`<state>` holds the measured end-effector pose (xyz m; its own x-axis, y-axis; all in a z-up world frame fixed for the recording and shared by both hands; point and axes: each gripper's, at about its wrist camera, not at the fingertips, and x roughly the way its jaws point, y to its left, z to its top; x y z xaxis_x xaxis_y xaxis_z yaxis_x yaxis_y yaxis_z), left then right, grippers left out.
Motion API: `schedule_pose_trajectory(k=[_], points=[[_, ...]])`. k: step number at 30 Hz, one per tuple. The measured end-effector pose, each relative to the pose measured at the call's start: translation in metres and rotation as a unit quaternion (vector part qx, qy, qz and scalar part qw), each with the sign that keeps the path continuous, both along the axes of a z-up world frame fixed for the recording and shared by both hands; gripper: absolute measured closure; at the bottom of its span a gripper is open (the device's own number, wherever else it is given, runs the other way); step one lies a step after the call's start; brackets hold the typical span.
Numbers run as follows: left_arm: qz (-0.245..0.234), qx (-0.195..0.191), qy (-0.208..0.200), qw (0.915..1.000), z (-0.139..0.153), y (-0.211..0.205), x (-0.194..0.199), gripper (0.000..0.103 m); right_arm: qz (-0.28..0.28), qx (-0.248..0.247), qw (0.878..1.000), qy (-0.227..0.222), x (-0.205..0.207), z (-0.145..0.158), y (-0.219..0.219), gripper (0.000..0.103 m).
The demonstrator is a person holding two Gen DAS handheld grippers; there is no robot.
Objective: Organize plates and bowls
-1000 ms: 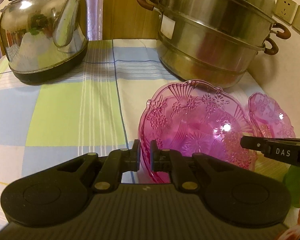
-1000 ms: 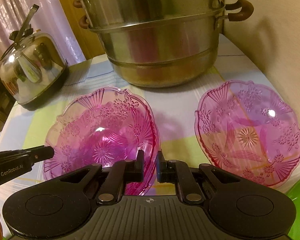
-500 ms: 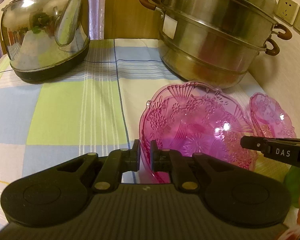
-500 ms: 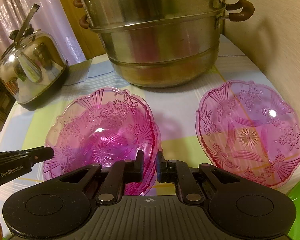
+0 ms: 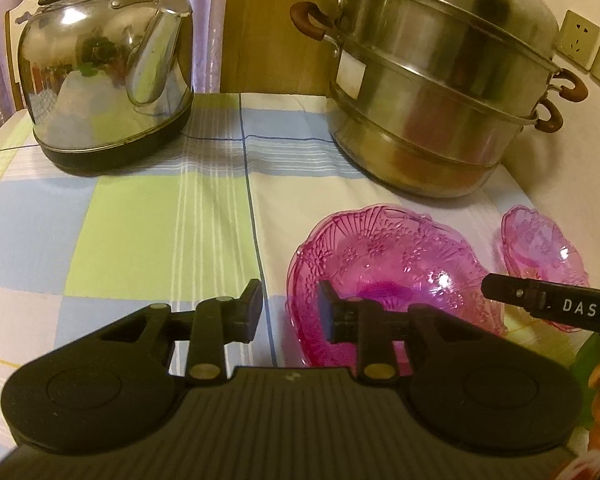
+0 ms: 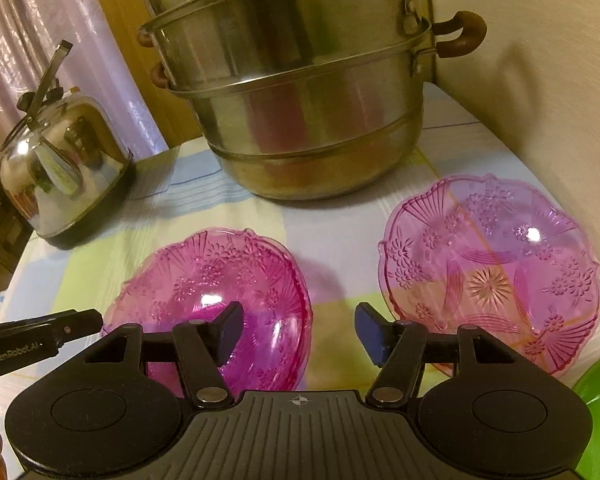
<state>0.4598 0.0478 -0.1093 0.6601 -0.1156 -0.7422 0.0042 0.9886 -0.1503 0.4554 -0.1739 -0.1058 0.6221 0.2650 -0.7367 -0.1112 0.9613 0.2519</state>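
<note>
Right wrist view: both claws, left (image 5: 288, 308) and right (image 6: 298, 330), gape empty over the bowl (image 6: 220, 300), whose slick rim could skid away if pinched off-centre.

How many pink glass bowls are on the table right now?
2. One pink bowl sits on the cloth between the two open hand-held grippers; the other pink bowl lies apart, to its right near the wall. The darker left one may hide stacked bowls.
</note>
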Motion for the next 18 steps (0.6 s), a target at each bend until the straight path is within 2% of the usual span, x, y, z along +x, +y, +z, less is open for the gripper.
schedule_pose_trajectory(k=[18], points=[[-0.017,-0.003,-0.008,0.9998,0.0098,-0.0082,-0.0050,0.076,-0.003,-0.012,1.000,-0.005,-0.0068,0.0062,-0.0016,0.041]])
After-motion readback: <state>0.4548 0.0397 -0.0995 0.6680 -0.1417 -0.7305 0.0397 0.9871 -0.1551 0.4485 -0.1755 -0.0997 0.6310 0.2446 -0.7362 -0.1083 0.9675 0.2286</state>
